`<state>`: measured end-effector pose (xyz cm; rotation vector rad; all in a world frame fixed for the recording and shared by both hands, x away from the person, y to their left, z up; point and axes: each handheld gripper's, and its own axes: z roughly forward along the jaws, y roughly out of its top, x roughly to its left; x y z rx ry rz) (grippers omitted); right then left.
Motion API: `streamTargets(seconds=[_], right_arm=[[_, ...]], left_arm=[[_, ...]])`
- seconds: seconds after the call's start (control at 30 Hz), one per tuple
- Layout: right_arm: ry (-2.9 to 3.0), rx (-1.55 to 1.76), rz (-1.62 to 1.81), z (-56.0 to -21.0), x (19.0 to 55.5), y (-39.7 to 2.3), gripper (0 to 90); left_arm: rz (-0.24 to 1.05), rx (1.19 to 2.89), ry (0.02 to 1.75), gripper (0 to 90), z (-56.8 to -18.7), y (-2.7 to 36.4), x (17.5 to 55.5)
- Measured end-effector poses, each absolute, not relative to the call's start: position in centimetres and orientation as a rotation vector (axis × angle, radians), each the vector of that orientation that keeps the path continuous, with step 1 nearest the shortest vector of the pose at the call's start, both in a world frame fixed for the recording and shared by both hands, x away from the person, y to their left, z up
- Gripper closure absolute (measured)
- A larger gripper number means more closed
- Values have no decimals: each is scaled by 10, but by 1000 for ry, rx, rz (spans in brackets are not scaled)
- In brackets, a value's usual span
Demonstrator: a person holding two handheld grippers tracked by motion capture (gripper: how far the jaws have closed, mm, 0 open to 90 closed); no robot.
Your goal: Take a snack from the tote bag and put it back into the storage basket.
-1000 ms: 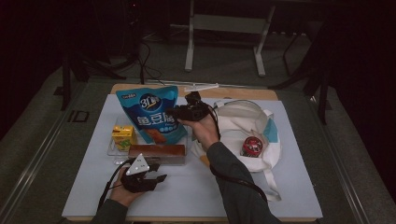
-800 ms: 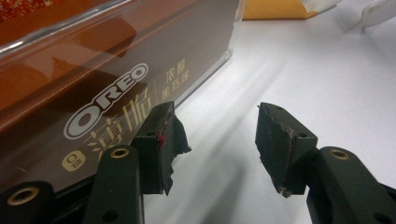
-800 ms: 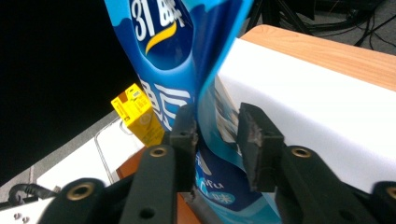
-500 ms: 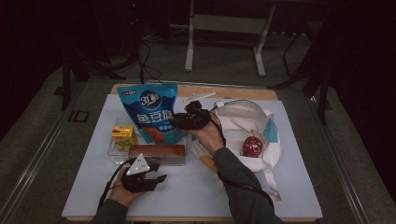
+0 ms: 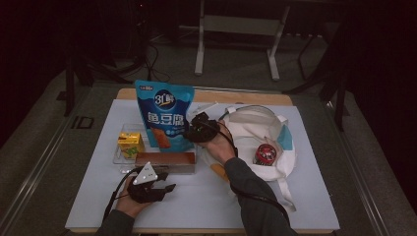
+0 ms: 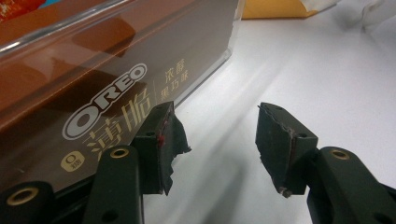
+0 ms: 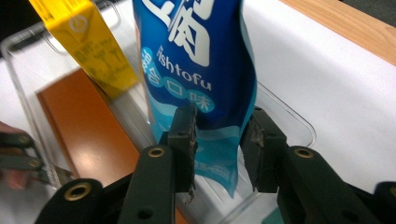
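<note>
R gripper (image 7: 217, 140) clamps 1 blue pouch (image 7: 201, 70); L gripper (image 6: 215, 140) half-open, empty; 1 Oreo box (image 6: 93, 79).

- White-topped rectangular table (image 5: 305, 196) with a bare wooden far edge, lit; the room around it is dark.
- Grey floor (image 5: 236, 73) beyond the table.
- Pale metal two-legged stand (image 5: 236, 29) behind the table's far edge.
- Black cables (image 5: 152, 54) on the floor, left of the stand.

Surface (image 5: 314, 196): wooden top, a strip of bare wood visible along the far edge, the rest covered by a white sheet (image 5: 206, 201). Lying on the sheet: a clear plastic tray (image 5: 119, 158) at left of centre, and a white cloth bag (image 5: 255, 129) at right with its straps trailing toward the near edge.
</note>
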<state>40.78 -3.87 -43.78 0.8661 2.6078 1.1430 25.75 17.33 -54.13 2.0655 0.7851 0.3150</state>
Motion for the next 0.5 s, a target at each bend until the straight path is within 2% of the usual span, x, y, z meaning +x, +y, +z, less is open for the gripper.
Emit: streamTargets(seconds=[0.3,0.5], right_arm=[[2591,900,1035,-447,414,-37,683],[2587,898,1005,-447,412,-18,707]], left_arm=[[310,2067,788,478,-541,173,258],[312,2067,787,478,-541,173,258]])
